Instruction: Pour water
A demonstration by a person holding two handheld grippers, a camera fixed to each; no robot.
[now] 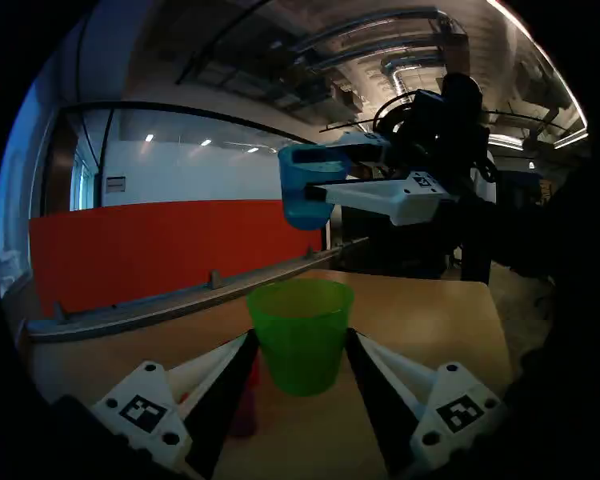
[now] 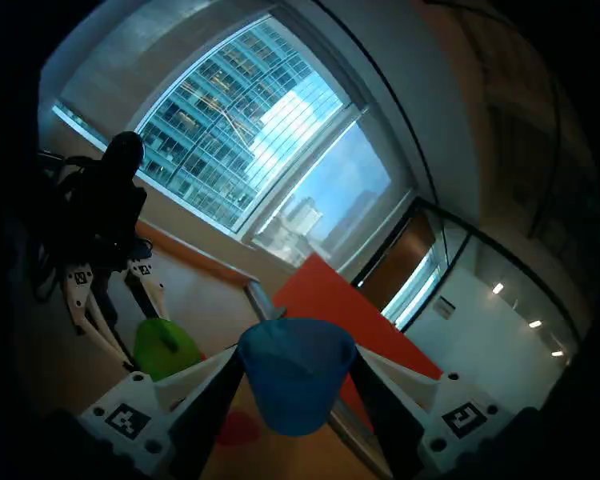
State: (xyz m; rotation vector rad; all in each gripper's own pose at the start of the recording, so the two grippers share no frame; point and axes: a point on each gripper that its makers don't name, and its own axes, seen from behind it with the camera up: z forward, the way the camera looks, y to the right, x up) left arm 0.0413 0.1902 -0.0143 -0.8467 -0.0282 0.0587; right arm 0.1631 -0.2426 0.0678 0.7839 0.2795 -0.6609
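Note:
In the left gripper view, my left gripper (image 1: 300,352) is shut on a green translucent cup (image 1: 301,332) that stands upright on the wooden table (image 1: 428,316). Above and beyond it, the right gripper (image 1: 320,190) holds a blue cup (image 1: 308,186) in the air, roughly upright. In the right gripper view, my right gripper (image 2: 296,376) is shut on that blue cup (image 2: 297,372), its open mouth seen from above. Lower left in that view sits the green cup (image 2: 162,348) between the left gripper's fingers (image 2: 100,316). No water can be made out in either cup.
A red object (image 2: 238,428) lies on the table below the blue cup; a red-purple shape (image 1: 248,396) sits beside the green cup. An orange partition (image 1: 164,248) with a grey rail (image 1: 196,292) borders the table's far edge. Large windows (image 2: 252,136) stand behind.

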